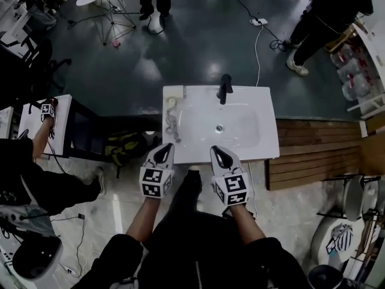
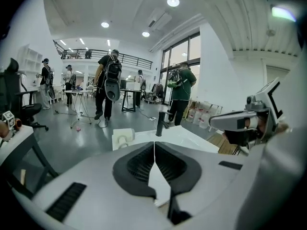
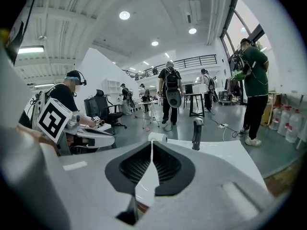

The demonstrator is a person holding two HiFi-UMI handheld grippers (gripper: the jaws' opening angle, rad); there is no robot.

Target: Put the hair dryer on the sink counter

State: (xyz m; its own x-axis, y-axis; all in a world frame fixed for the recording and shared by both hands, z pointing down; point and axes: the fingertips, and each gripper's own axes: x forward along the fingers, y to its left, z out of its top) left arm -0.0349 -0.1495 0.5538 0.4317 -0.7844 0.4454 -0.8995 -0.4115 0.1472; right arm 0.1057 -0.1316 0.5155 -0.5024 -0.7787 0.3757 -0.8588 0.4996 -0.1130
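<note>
A white hair dryer [image 1: 171,103] lies on the left strip of the white sink counter [image 1: 264,143], and its grey cord [image 1: 172,127] trails toward the front edge. The same hair dryer [image 2: 123,138] shows ahead in the left gripper view, and the hair dryer [image 3: 157,137] shows just past the jaws in the right gripper view. My left gripper [image 1: 163,151] is shut and empty at the counter's front edge, a little short of the cord. My right gripper [image 1: 218,152] is also shut and empty, at the front edge before the basin. The jaws of each meet in a thin line in their own views [image 2: 154,145] [image 3: 151,145].
A black faucet [image 1: 224,88] stands at the back of the basin, whose drain [image 1: 219,127] is in the middle. A wooden platform [image 1: 313,152] adjoins the counter on the right. A backpack [image 1: 123,146] lies on the floor to the left, near a desk [image 1: 60,122] with a seated person. Other people stand beyond.
</note>
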